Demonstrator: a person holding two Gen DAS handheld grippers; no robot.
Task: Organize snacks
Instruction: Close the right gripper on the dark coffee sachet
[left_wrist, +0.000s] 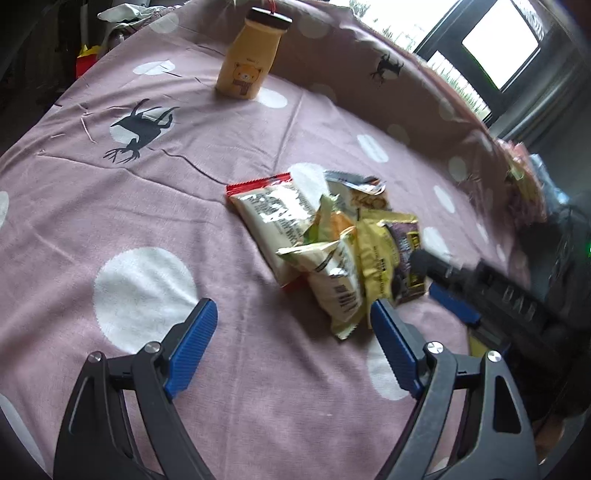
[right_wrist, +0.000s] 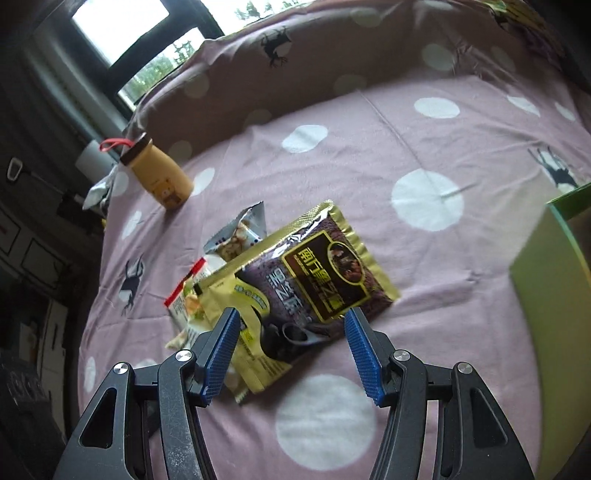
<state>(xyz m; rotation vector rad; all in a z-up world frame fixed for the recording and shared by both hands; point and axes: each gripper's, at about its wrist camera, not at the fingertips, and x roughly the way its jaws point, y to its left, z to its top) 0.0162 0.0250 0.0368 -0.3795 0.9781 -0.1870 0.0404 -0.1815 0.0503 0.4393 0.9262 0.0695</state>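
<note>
A heap of snack packets lies on the pink dotted cloth. In the left wrist view it holds a white packet with a red end, a pale green packet and a gold and purple packet. My left gripper is open and empty just in front of the heap. In the right wrist view the gold and purple packet lies on top of the heap. My right gripper is open, with the packet's near end between its fingers. The right gripper also shows in the left wrist view, beside the heap.
A yellow bear bottle stands upright at the far side of the cloth; it also shows in the right wrist view. A green box sits at the right. A raised cloth-covered ridge runs along the back.
</note>
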